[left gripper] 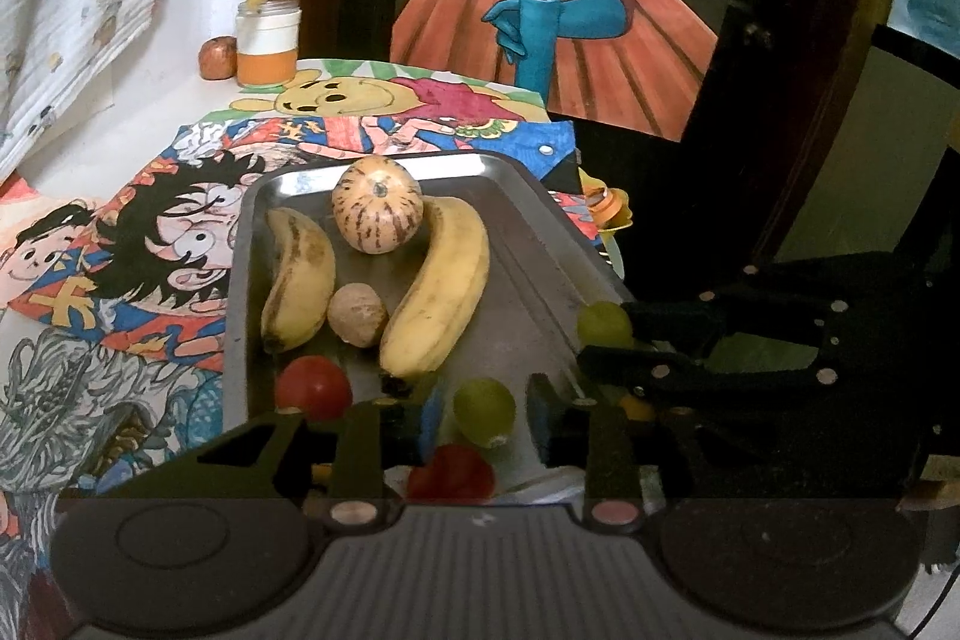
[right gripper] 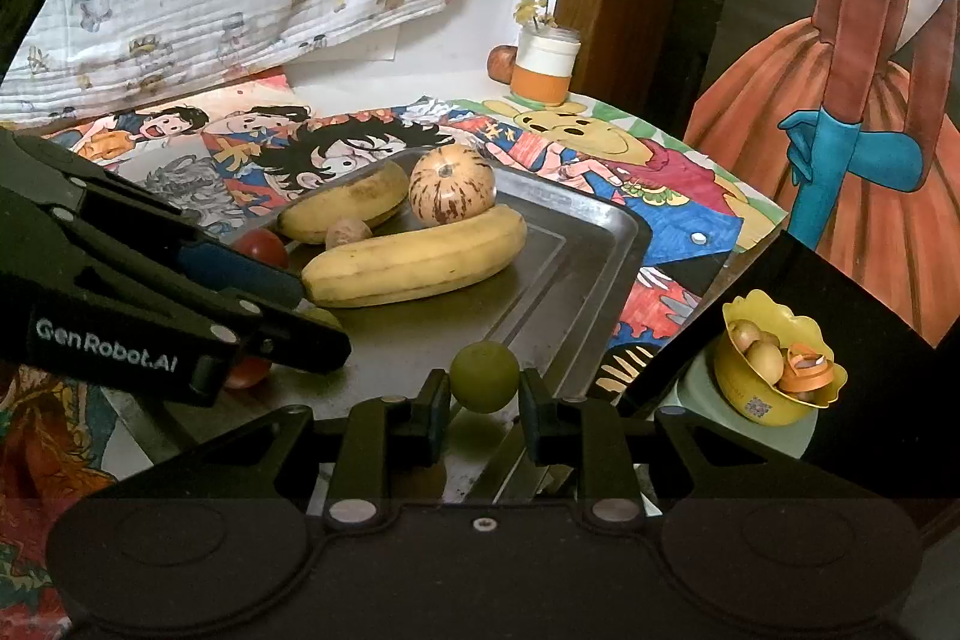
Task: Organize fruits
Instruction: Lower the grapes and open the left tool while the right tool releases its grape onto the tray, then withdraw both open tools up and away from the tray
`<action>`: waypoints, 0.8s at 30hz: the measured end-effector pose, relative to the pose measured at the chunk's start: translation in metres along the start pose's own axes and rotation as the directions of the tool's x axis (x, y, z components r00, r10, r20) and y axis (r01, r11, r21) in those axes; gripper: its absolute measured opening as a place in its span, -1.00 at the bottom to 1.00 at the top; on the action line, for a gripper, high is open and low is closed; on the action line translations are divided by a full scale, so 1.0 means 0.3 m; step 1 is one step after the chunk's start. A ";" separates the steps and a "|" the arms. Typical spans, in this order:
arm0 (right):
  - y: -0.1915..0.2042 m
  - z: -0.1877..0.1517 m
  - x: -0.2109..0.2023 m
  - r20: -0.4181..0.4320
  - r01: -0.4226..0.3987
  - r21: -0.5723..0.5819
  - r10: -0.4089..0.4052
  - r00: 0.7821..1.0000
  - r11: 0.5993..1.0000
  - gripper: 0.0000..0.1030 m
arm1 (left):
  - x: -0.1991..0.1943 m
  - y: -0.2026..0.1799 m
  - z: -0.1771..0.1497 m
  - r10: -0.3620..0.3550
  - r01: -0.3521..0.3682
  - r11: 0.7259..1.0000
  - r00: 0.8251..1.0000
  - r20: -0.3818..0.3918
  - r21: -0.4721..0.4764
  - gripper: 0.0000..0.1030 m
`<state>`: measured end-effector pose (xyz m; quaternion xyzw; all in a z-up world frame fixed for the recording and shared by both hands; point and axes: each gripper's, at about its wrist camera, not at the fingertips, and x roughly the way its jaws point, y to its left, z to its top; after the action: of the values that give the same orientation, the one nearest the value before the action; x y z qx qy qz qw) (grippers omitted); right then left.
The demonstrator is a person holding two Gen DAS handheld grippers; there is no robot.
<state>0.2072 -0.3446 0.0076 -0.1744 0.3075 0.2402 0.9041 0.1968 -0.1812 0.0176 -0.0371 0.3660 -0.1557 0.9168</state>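
On the metal tray (left gripper: 540, 244) lie two bananas, a striped melon-like fruit (left gripper: 377, 205), a small brown fruit (left gripper: 356, 322), tomatoes and green round fruits. The tray rests on a surface covered with coloured cartoon drawings (left gripper: 150, 220).

The right hand-held gripper (right gripper: 485, 400) has one green fruit (right gripper: 485, 376) between its two pads near the tray's right edge. The pads seem just at the fruit's sides, but I cannot tell if they press it already or only frame it. The left hand-held gripper (left gripper: 483, 424) is spread apart over the near edge of the tray, with another green fruit (left gripper: 483, 411) between its fingers and not squeezed; a red tomato (left gripper: 451, 472) sits just below it.

I judge the green fruits light, smooth and ready to roll on the metal, so the grip should close across the widest middle, gently, because the skin may bruise. The long banana (left gripper: 438, 286) is soft; it is better taken at its middle than at its end.
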 end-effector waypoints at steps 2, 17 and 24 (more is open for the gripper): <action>0.001 -0.001 -0.002 0.001 0.000 0.005 0.000 1.000 1.000 -0.49 | -0.004 0.010 -0.002 -0.008 0.008 1.000 1.000 0.001 -0.016 -0.18; 0.003 -0.002 -0.023 0.025 0.023 0.052 -0.024 0.999 0.998 -0.08 | -0.052 0.053 0.005 -0.011 0.016 0.995 0.998 0.055 -0.101 0.10; 0.004 0.002 -0.029 0.055 0.024 0.115 -0.030 0.998 0.993 0.07 | -0.090 0.077 0.008 0.008 0.007 0.990 0.995 0.104 -0.144 0.34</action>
<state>0.2009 -0.3462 0.0133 -0.1197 0.2926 0.2147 0.9241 0.1860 -0.1509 0.0329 -0.1113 0.3279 -0.1263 0.9296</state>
